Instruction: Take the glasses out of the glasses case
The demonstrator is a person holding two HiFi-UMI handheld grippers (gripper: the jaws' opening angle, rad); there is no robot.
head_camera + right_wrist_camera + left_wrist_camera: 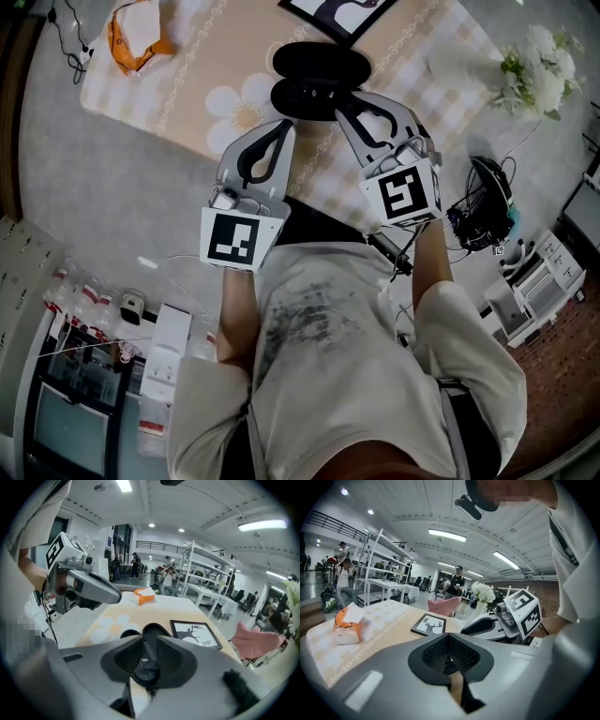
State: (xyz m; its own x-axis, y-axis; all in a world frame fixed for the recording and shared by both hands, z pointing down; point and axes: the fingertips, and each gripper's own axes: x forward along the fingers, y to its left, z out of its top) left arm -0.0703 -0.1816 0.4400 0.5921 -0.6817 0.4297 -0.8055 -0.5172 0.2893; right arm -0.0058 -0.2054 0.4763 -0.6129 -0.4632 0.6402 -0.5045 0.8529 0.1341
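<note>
Pinching glasses case (317, 64), left hand-held gripper (283, 123), right hand-held gripper (340, 100), converging

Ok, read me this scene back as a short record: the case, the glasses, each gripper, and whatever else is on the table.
case: black glasses case, lying open in two halves on the table
glasses: cannot be made out inside the case
right gripper: fingers closed on the edge of the case's near half
left gripper: fingers together, nothing clearly held, tip beside the case
table: covered with a checked cloth with a flower print
other items: picture frame, orange tissue pack, white flowers
</note>
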